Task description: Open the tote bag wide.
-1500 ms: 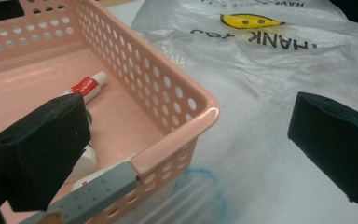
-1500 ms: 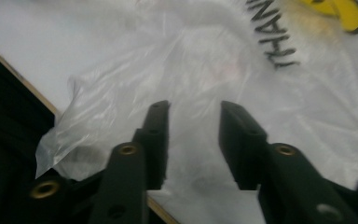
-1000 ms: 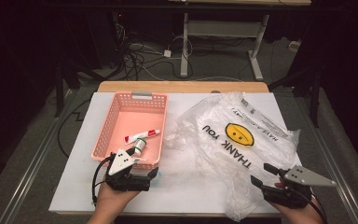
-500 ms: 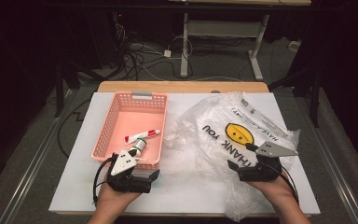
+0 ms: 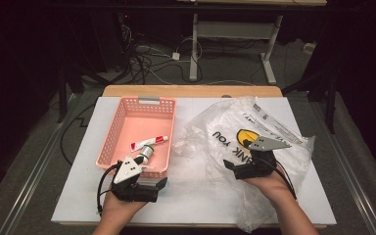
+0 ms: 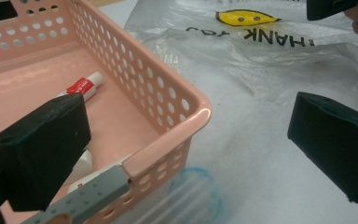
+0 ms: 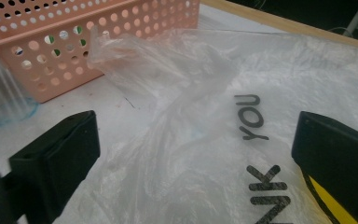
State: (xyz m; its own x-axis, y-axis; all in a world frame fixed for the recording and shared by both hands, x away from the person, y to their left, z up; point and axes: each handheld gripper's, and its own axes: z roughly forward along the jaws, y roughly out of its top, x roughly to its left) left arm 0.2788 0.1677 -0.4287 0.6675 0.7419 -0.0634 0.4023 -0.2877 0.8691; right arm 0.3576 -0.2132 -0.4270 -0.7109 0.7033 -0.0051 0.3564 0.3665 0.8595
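Item: plastic bag (image 5: pixel 254 147) — thin, clear film printed "THANK YOU" with a yellow face, lying crumpled and partly spread on the right half of the counter (image 5: pixel 78 196), its bunched left fold reaching almost to the pink basket (image 5: pixel 127 125).

Handling (judged): very light, limp, slippery; it will not keep a shape and should slide or lift with any pull. Best hold is a gathered ridge or the bunched fold near the basket, pinched between the pads; flat film offers nothing to bite.

Right hand-held gripper (image 5: pixel 232 166): over the bag's middle, jaws spread wide after just opening, film below them but nothing pinched.

Left hand-held gripper (image 5: pixel 161 185): at the basket's near corner, jaws apart, one inside the wall and one outside — gripping nothing.

Basket contents: a toothpaste tube (image 5: pixel 149 143) and a second small tube (image 5: pixel 144 155) beside it.

Room: open counter in front of the basket and between the two hands; the bag's lower corner overhangs the near counter edge, and its right side lies near the right edge.
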